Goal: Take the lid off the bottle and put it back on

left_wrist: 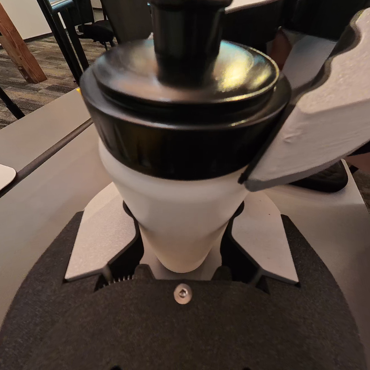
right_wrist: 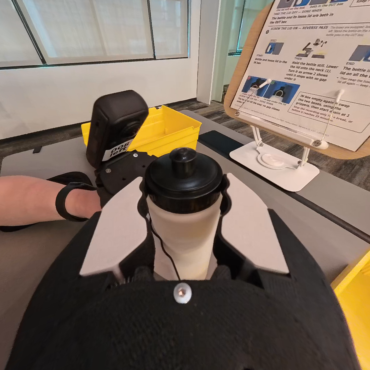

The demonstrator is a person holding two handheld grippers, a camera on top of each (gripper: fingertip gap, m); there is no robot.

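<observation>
A white bottle (left_wrist: 180, 216) with a black push-pull lid (left_wrist: 180, 128) stands upright. My left gripper (left_wrist: 184, 208) is shut on the bottle's body below the shoulder. My right gripper (right_wrist: 184, 192) is shut on the black lid (right_wrist: 183, 186), with a fingertip on each side of its skirt. The lid sits on the neck of the bottle (right_wrist: 184, 240). One white right finger (left_wrist: 312, 128) shows at the lid's right side in the left wrist view. The left gripper's black body (right_wrist: 124, 174) shows behind the bottle, held by a hand (right_wrist: 40, 198).
A yellow bin (right_wrist: 170, 128) stands on the grey table (right_wrist: 270, 206) behind the bottle. Another yellow bin (right_wrist: 352, 290) is at the right edge. A white stand (right_wrist: 280, 174) holds an instruction sheet (right_wrist: 310, 70) at the back right. Chairs and a wooden post (left_wrist: 18, 46) stand beyond the table.
</observation>
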